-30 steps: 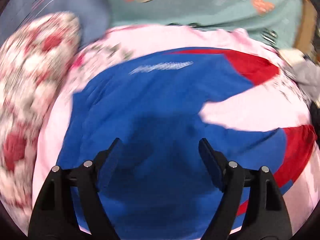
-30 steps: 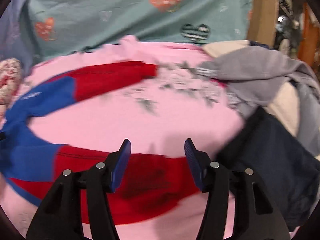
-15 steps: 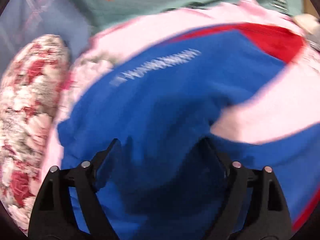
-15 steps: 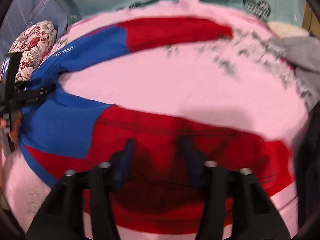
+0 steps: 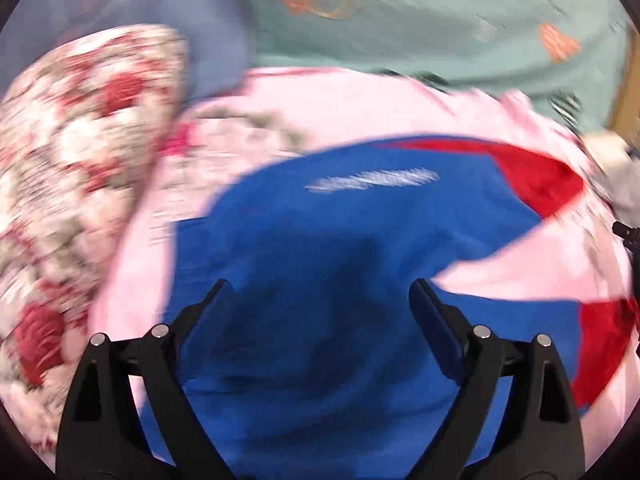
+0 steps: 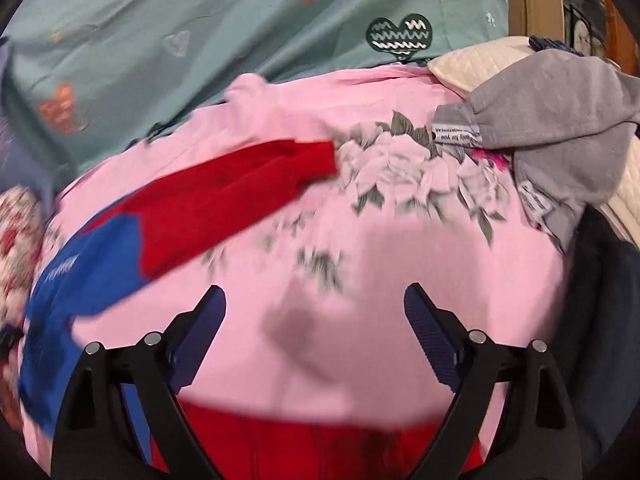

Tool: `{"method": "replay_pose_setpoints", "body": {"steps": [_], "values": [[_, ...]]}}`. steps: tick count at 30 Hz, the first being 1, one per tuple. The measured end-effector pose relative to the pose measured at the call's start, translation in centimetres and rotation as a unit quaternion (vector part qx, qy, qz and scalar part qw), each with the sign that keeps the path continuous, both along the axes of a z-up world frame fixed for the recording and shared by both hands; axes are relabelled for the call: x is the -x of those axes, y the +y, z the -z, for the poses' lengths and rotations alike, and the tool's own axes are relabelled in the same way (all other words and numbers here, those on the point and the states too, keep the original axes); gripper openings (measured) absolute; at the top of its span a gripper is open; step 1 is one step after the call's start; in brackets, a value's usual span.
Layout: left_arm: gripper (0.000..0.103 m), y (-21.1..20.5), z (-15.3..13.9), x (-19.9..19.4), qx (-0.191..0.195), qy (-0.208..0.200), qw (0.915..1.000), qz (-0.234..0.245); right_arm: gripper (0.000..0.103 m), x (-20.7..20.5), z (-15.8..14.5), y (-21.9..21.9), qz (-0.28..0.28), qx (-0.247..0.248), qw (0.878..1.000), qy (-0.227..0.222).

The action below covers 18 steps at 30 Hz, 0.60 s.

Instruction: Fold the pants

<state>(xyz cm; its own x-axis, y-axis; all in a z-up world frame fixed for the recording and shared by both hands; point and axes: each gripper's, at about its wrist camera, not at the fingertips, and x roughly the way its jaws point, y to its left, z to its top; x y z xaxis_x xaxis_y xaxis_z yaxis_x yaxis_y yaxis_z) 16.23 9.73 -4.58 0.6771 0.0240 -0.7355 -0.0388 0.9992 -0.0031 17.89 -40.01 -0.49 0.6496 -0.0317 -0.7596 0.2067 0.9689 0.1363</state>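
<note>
Blue pants with red lower legs (image 5: 340,248) lie spread on a pink floral bedspread (image 6: 360,288). In the left wrist view my left gripper (image 5: 320,300) is open and empty just above the blue waist part, near white lettering (image 5: 372,179). In the right wrist view my right gripper (image 6: 314,308) is open and empty over bare pink bedspread between the two legs. The far red leg (image 6: 240,196) runs up and right; the near red leg (image 6: 320,452) lies under the gripper at the frame's bottom.
A red-and-white floral pillow (image 5: 68,168) lies at the left. A teal heart-print sheet (image 6: 200,32) hangs behind the bed. A heap of grey (image 6: 560,120), cream (image 6: 480,60) and dark navy clothes (image 6: 600,320) is at the right.
Both grippers have lifted and pulled back from the pants. The right gripper, low over the near red leg before, now points at bare bedspread with its jaws wider.
</note>
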Motion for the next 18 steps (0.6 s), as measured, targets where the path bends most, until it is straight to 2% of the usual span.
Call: {"method": "replay_pose_setpoints", "body": {"steps": [1, 2, 4, 5, 7, 8, 9, 10, 11, 12, 14, 17, 18], "values": [[0.091, 1.1, 0.0, 0.3, -0.002, -0.006, 0.9997, -0.022, 0.087, -1.6, 0.4, -0.4, 0.012, -0.008, 1.0, -0.002], [0.091, 2.3, 0.1, 0.7, -0.002, -0.01, 0.9989, -0.047, 0.081, -3.5, 0.9, -0.9, 0.029, -0.028, 0.999, -0.002], [0.091, 4.7, 0.8, 1.3, 0.012, -0.007, 0.9967, -0.081, 0.078, -6.2, 1.9, -1.9, 0.047, -0.085, 0.995, -0.004], [0.091, 5.4, 1.1, 1.5, 0.018, -0.003, 0.9964, -0.083, 0.077, -7.5, 2.4, -2.2, 0.051, -0.117, 0.992, 0.0], [0.091, 6.2, 1.8, 1.4, 0.017, 0.005, 0.9959, -0.089, 0.075, -9.5, 3.2, -2.0, 0.052, -0.145, 0.988, 0.009], [0.091, 6.6, 2.3, 1.1, 0.013, 0.009, 0.995, -0.098, 0.066, -10.4, 3.6, -1.6, 0.051, -0.151, 0.987, 0.01], [0.091, 7.0, 2.7, 0.9, 0.013, 0.011, 0.9943, -0.105, 0.029, -10.9, 3.7, -1.3, 0.048, -0.149, 0.988, 0.014], [0.091, 7.3, 3.0, 0.5, 0.014, 0.015, 0.9934, -0.113, 0.001, -11.4, 3.8, -1.0, 0.043, -0.139, 0.989, 0.026], [0.091, 7.5, 3.3, 0.0, 0.011, 0.021, 0.9926, -0.119, 0.003, -11.8, 3.9, -0.7, 0.039, -0.117, 0.991, 0.053], [0.091, 7.7, 3.5, -0.2, 0.005, 0.024, 0.9921, -0.123, 0.003, -11.5, 3.4, -0.7, 0.04, -0.101, 0.992, 0.059], [0.091, 8.0, 3.3, -0.4, -0.005, 0.016, 0.992, -0.125, 0.003, -9.3, 1.0, -0.9, 0.029, -0.073, 0.996, 0.044], [0.091, 7.9, 3.0, -1.1, -0.019, 0.01, 0.9928, -0.118, 0.005, -5.5, -0.8, -2.1, 0.021, -0.061, 0.997, 0.035], [0.091, 7.8, 3.2, -1.8, -0.019, 0.017, 0.994, -0.107, 0.022, -5.1, -0.3, -2.4, 0.015, -0.045, 0.998, 0.049]]}}
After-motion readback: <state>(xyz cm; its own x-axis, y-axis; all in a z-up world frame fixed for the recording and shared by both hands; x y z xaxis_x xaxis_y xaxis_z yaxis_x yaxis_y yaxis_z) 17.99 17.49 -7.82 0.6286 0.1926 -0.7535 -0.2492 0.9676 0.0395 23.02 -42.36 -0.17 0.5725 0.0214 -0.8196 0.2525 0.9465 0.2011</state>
